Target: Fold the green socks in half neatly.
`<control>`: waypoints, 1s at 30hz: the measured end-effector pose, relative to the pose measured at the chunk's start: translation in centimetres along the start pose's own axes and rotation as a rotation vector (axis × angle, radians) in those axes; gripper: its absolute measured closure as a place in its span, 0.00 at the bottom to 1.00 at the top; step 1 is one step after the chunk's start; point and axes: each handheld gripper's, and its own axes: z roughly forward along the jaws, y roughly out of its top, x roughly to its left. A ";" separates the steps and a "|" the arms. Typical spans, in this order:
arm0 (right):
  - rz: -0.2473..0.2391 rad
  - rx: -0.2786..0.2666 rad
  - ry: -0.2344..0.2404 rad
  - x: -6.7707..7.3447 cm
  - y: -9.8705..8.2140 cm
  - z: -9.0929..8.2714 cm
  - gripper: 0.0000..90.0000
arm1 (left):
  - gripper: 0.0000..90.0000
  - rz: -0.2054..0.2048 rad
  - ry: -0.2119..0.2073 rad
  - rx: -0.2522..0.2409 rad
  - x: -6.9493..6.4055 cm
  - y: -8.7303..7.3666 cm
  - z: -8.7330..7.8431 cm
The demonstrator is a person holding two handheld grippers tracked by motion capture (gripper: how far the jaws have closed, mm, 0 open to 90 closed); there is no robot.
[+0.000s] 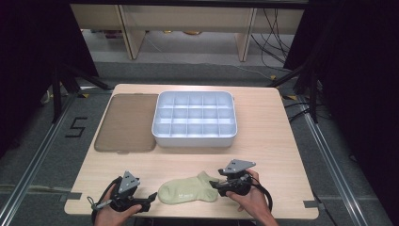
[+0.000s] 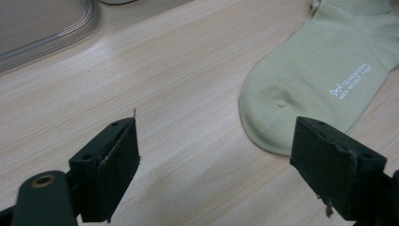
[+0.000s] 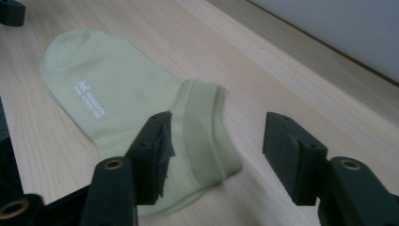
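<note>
Your pale green sock [image 1: 188,189] lies flat near the front edge of the tabletop [image 1: 263,141], about midway along it, toe toward your left hand and ribbed cuff toward your right. Your left gripper [image 1: 149,198] sits close to the front left corner with its jaws spread wide; in the left gripper view [image 2: 216,155] only bare wood lies between them, and the rounded toe of the sock [image 2: 320,80] rests just ahead of the right-hand jaw, not touching either pad. Your right gripper [image 1: 215,184] is at the cuff end, jaws partly open. In the right gripper view [image 3: 214,150] the cuff of the sock [image 3: 136,103] reaches into the gap: one jaw stands over the ribbed band, the other over bare wood just beside the cuff's edge, and the pads do not press the fabric. Farther back, the white compartment tray [image 1: 160,136] stands at the middle of the tabletop, toward the far edge, with its brownish translucent lid [image 1: 126,122] lying flat just beside it on the left.
</note>
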 end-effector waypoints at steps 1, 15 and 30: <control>0.003 0.003 -0.002 -0.1 0.1 0.3 0.51 | 0.17 0.000 0.001 -0.001 0.0 0.0 0.0; -0.032 0.067 0.021 0.0 0.2 2.5 0.73 | 0.17 -0.006 -0.003 -0.009 0.0 -0.1 0.0; 0.005 0.029 0.082 -0.1 -0.3 -0.3 0.92 | 0.17 -0.009 -0.027 -0.026 -0.1 0.1 0.0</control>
